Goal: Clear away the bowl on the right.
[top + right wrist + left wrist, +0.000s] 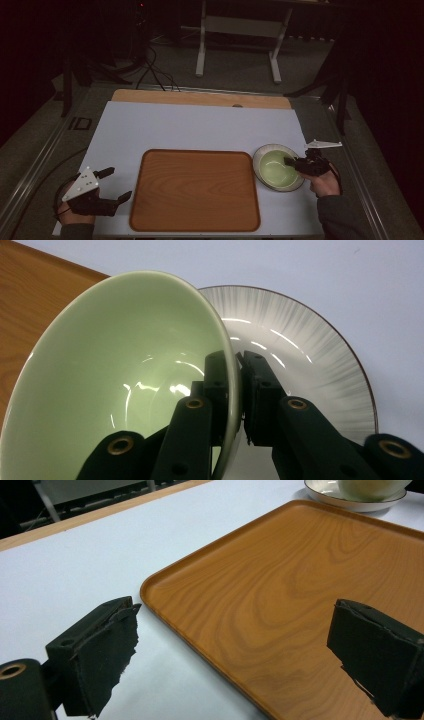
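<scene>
A white sheet (pixel 200 125) is spread over a wooden table (pixel 200 97) in a dark room; a white stand (pixel 240 30) and cables are seen on the grey floor beyond. A wooden tray (pixel 195 190) lies just right of the left gripper (pixel 111 185), whose jaws stand apart with nothing between them. The green bowl (pixel 120 385) is clamped at its rim by the right gripper (pixel 239 365) — one jaw inside, one outside. The bowl is tilted, its mouth turned sideways, over a white plate (pixel 310 355) behind the jaws.
</scene>
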Available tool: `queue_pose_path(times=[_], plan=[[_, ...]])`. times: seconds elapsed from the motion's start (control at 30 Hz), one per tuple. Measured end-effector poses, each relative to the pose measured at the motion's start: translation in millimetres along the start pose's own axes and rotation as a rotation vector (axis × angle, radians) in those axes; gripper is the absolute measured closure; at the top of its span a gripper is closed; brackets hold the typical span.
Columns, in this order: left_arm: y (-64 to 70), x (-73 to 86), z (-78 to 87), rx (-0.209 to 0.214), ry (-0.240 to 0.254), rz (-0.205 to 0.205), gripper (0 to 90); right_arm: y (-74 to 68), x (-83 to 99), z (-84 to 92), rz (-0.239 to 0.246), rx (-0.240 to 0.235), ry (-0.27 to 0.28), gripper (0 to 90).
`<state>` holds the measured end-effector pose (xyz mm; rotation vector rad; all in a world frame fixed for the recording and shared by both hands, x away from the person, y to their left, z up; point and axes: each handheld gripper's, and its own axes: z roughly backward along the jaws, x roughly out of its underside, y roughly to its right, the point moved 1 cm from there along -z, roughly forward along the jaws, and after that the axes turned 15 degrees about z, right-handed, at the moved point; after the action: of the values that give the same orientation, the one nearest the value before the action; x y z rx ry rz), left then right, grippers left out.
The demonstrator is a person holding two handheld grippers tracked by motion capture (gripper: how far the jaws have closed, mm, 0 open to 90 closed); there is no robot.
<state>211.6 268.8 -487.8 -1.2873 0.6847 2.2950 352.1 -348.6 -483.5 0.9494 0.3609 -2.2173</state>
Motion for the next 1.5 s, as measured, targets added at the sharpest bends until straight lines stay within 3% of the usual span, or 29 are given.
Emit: queue_pose_path(times=[1.0, 1.5], plan=[[0.1, -0.1, 0.3, 0.0, 0.004, -0.001, 5.7, -2.6, -21.0, 17.4, 0.03, 0.021, 0.047, 81.8], [0.1, -0.1, 0.4, -0.002, 0.006, -0.001, 5.7, -10.3, -34.7, 21.1, 0.05, 0.005, 0.067, 81.8]])
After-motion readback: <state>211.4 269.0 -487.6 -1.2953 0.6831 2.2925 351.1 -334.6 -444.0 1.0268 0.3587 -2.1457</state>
